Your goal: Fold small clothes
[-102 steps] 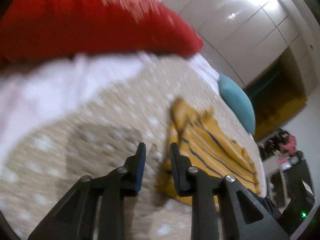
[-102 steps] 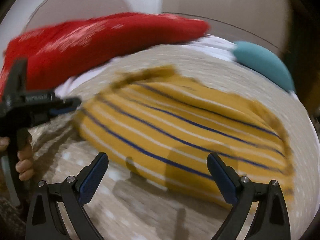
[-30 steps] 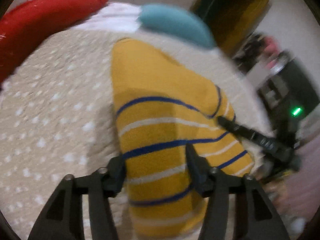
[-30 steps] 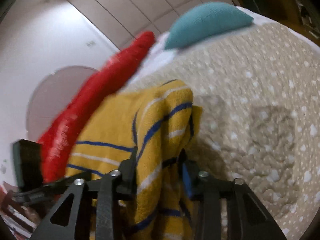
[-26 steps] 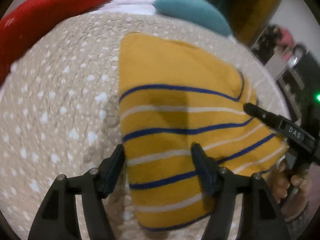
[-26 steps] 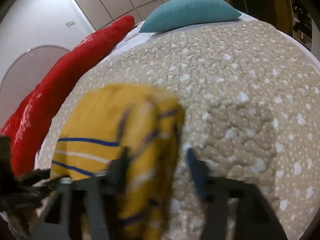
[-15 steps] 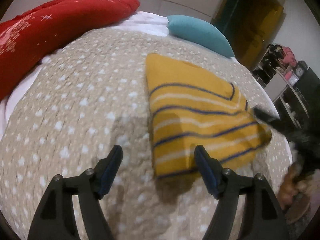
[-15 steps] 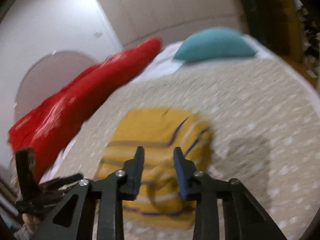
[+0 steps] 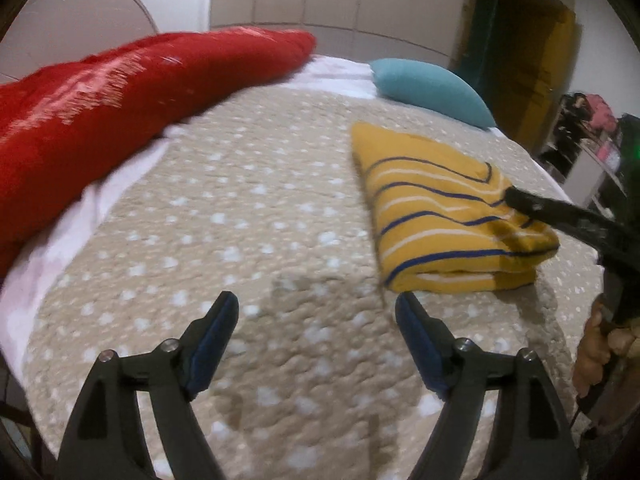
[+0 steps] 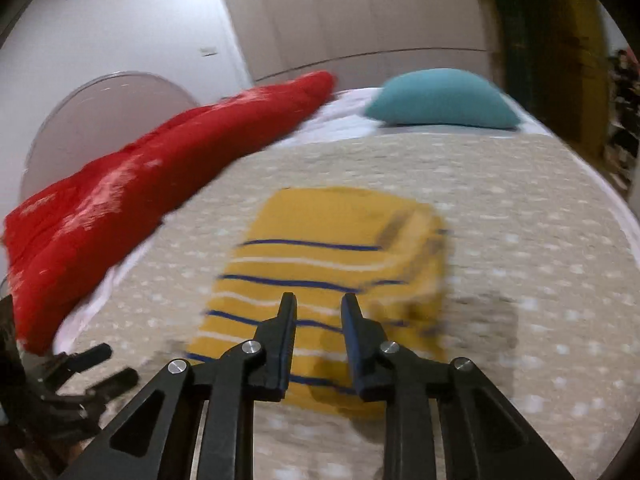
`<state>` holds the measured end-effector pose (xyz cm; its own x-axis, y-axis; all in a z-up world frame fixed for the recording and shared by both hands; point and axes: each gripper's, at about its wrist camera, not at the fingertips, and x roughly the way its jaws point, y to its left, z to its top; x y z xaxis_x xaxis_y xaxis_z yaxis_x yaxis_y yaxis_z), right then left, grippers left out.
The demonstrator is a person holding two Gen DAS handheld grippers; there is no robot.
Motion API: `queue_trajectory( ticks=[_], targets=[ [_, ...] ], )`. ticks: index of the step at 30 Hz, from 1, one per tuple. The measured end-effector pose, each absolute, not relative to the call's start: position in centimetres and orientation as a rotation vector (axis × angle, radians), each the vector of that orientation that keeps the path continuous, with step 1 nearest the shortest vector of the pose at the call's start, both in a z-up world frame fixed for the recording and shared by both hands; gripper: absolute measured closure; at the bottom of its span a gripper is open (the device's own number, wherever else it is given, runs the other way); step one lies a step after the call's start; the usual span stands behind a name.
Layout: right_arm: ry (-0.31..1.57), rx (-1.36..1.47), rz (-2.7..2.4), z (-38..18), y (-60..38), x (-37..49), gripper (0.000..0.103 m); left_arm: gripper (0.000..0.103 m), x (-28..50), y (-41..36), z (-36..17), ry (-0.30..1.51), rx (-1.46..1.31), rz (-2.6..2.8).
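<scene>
On the bed [image 9: 280, 208], right of frame centre, a folded yellow striped garment [image 9: 440, 208] lies flat.
Left tool [image 9: 316, 320] is opening, empty; right tool [image 10: 318, 312], nearly closed, holds nothing. Soft, light knit likely handles best pinched at its layered edge.

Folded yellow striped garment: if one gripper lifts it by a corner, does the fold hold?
Probably not. The yellow striped garment looks like soft knit in loose stacked layers, so it would likely droop and unfold. Pushed, it may bunch on the textured bedspread.
</scene>
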<state>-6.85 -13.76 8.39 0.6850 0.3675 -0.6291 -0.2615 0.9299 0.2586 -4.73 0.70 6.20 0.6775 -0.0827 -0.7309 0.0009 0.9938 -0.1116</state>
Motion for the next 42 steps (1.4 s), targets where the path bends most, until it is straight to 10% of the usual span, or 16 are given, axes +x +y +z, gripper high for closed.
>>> queue_trajectory(
  ticks=[14, 23, 42],
  targets=[
    [0.808, 0.508, 0.183, 3.8, -22.3, -8.0, 0.069, 0.002, -11.3, 0.5, 10.6, 0.577, 0.007, 0.132],
    [0.778, 0.254, 0.104, 5.6, -20.4, -17.6, 0.041, 0.000, -14.9, -2.0, 11.9, 0.537, -0.018, 0.091],
    [0.769, 0.068, 0.033, 6.0, -18.5, -22.4, 0.031, 0.000, -15.3, -5.0, 9.8, 0.731, 0.018, 0.032]
  ],
)
